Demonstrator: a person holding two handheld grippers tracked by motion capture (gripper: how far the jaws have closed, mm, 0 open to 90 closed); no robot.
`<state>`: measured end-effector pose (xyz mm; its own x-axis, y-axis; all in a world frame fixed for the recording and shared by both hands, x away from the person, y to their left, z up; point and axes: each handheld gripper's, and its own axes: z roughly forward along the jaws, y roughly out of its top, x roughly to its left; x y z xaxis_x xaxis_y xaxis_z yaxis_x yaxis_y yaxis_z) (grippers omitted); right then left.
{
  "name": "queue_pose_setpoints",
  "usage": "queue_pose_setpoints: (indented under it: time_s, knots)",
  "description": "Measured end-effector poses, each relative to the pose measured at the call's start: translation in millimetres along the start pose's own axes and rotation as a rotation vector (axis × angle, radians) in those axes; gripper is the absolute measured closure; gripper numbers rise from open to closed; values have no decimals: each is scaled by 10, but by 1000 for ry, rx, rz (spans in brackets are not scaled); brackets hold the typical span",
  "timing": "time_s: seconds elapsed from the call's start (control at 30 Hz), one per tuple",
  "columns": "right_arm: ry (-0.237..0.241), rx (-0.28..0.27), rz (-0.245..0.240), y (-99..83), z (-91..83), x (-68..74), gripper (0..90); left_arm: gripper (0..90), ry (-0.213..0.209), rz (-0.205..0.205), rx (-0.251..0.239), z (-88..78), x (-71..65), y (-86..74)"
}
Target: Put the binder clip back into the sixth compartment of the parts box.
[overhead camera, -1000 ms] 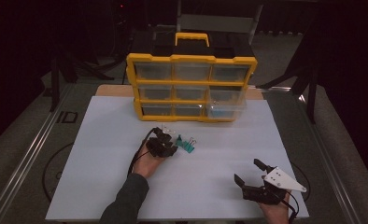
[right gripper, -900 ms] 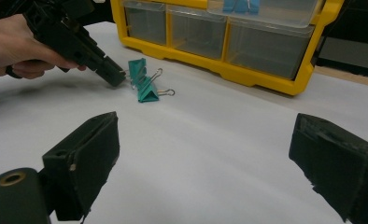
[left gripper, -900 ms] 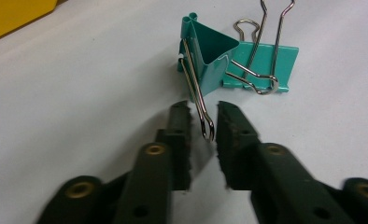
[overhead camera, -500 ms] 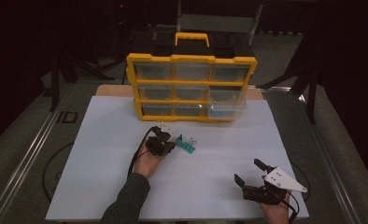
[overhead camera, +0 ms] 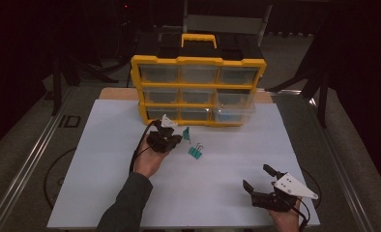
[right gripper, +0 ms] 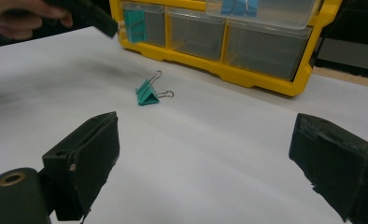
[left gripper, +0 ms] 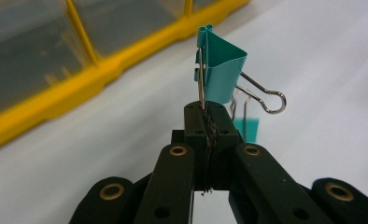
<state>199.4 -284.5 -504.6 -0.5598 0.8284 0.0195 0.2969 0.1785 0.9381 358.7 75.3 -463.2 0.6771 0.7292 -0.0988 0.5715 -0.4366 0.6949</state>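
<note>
Progress looks early: your left gripper [left gripper: 205, 122] is clamped on the wire handle of one teal clip [left gripper: 218, 70] and holds it up off the white sheet [overhead camera: 106, 159], in front of the yellow organizer [overhead camera: 198, 62]. A second clip [overhead camera: 195, 152] lies on the sheet, not yet picked up. One drawer [overhead camera: 234, 113] stands pulled out, probably the target. Your right gripper [overhead camera: 260, 182] waits open and empty near the sheet's front edge.

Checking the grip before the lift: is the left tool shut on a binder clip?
Shut: the left tool pinches the teal binder clip by one wire handle.
</note>
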Motion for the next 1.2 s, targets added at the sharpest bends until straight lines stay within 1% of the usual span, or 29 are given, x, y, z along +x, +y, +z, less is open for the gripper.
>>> queue_pose_setpoints:
  time_s: [0.17,0.37,0.4,0.57,0.6,0.67,0.77,0.83,0.93,1.03,1.13,1.2]
  knots:
    - [-1,0,-5,1,3,-1,85,896,-1,26,-28,-140,-17,146]
    - [-3,-2,-2,2,11,-9,85,896,-13,42,-61,-262,-29,312]
    - [-3,-2,-3,3,14,-10,85,896,-13,55,-61,-289,-31,351]
    - [-3,0,-3,5,51,-26,85,896,-22,78,-79,-372,-65,524]
    - [-4,1,-6,5,61,-31,85,896,-26,79,-85,-377,-75,550]
    - [-1,2,-9,7,79,-37,85,896,-32,97,-87,-401,-106,632]
    - [1,7,-14,10,109,-47,85,896,-42,110,-95,-422,-149,733]
    - [0,5,-19,13,120,-55,85,896,-47,126,-95,-431,-179,811]
    - [-4,8,-14,15,130,-74,85,896,-57,136,-98,-432,-213,930]
    - [-7,4,-3,14,130,-97,85,896,-71,136,-112,-428,-243,1054]
    - [-7,2,-3,14,136,-113,85,895,-77,151,-110,-410,-275,1159]
    - [-5,4,-3,13,145,-114,85,895,-82,151,-117,-387,-302,1234]
